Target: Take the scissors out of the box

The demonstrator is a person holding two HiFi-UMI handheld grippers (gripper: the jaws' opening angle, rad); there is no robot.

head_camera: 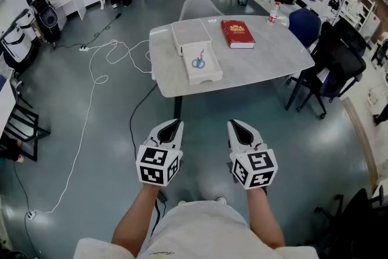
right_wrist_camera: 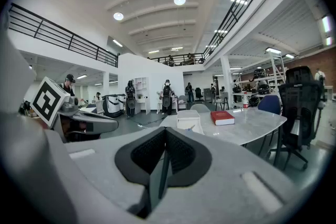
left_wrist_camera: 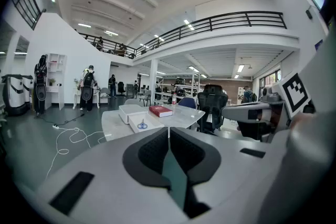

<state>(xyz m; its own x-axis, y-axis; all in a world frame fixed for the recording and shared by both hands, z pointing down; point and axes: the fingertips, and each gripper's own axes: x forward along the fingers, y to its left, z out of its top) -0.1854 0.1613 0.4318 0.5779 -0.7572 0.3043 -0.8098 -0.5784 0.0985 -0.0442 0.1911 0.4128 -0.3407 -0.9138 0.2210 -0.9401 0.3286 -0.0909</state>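
Blue-handled scissors (head_camera: 199, 62) lie inside an open white box (head_camera: 211, 73) near the front left of a light table (head_camera: 267, 51); its lid (head_camera: 190, 31) lies just behind it. Both grippers are held well short of the table, over the floor. My left gripper (head_camera: 174, 127) and right gripper (head_camera: 237, 125) are both shut with nothing between the jaws. The left gripper view shows the scissors (left_wrist_camera: 142, 124) small in the box (left_wrist_camera: 149, 127), far ahead of the gripper (left_wrist_camera: 169, 132). From the right gripper (right_wrist_camera: 166, 134), the box (right_wrist_camera: 189, 124) shows edge-on.
A red book (head_camera: 237, 33) lies on the table right of the box, and a bottle (head_camera: 273, 13) stands at the far right corner. Black office chairs (head_camera: 335, 63) crowd the table's right side. A white cable (head_camera: 97, 79) trails over the floor at left.
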